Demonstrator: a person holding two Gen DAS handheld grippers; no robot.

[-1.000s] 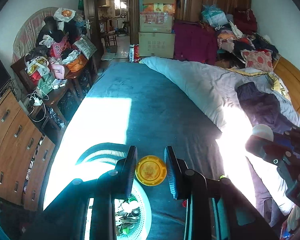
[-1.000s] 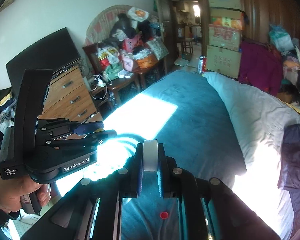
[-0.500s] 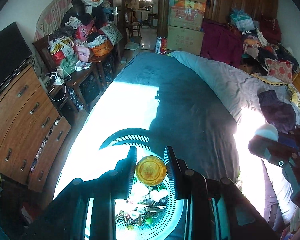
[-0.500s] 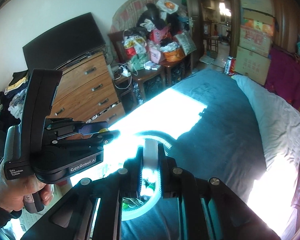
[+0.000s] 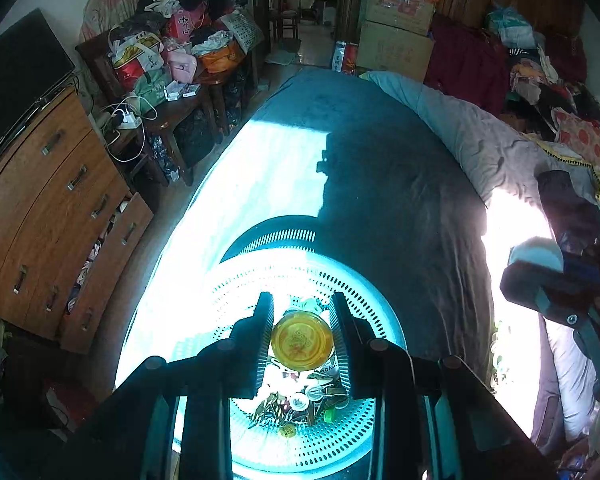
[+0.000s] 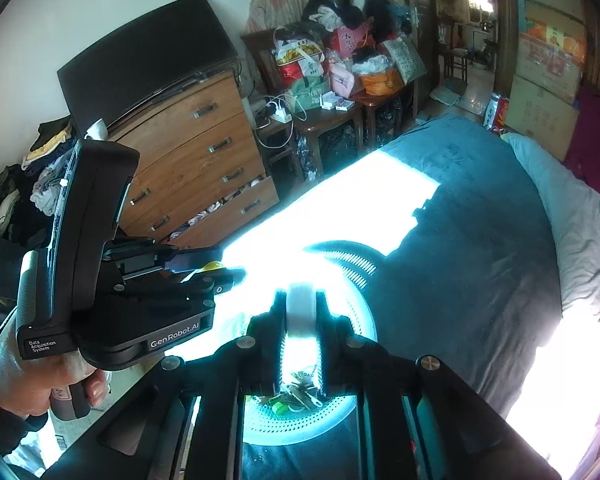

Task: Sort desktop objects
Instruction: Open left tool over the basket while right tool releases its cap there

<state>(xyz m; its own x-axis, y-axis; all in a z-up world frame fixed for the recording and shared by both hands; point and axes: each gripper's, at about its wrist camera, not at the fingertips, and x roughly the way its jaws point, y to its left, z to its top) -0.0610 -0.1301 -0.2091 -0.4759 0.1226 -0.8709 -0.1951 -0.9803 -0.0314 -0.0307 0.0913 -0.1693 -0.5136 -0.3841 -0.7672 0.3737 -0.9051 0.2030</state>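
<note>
My left gripper (image 5: 302, 308) is shut on a round amber-yellow lid-like disc (image 5: 302, 341) and hovers over a pale perforated basket (image 5: 240, 280) that sits on the teal bedspread. Keys and several small bits lie in the basket's bottom (image 5: 300, 404). My right gripper (image 6: 301, 300) is shut on a white tape-like roll (image 6: 301, 308), held edge-on above the same basket (image 6: 340, 412). The left gripper (image 6: 220, 272) also shows at the left of the right wrist view, held by a hand (image 6: 32, 380). The right gripper with its white roll (image 5: 536, 254) appears at the right of the left wrist view.
The bed (image 5: 380, 160) is covered in teal cloth, with a grey quilt (image 5: 480, 148) along its right side. A wooden chest of drawers (image 5: 48, 208) with an open bottom drawer stands left of the bed. A cluttered side table (image 5: 172, 92) and cardboard boxes (image 5: 396, 36) lie beyond.
Both grippers have moved toward the basket and tipped downward; the basket now lies under both sets of fingers. The yellow disc and the white roll stay gripped.
</note>
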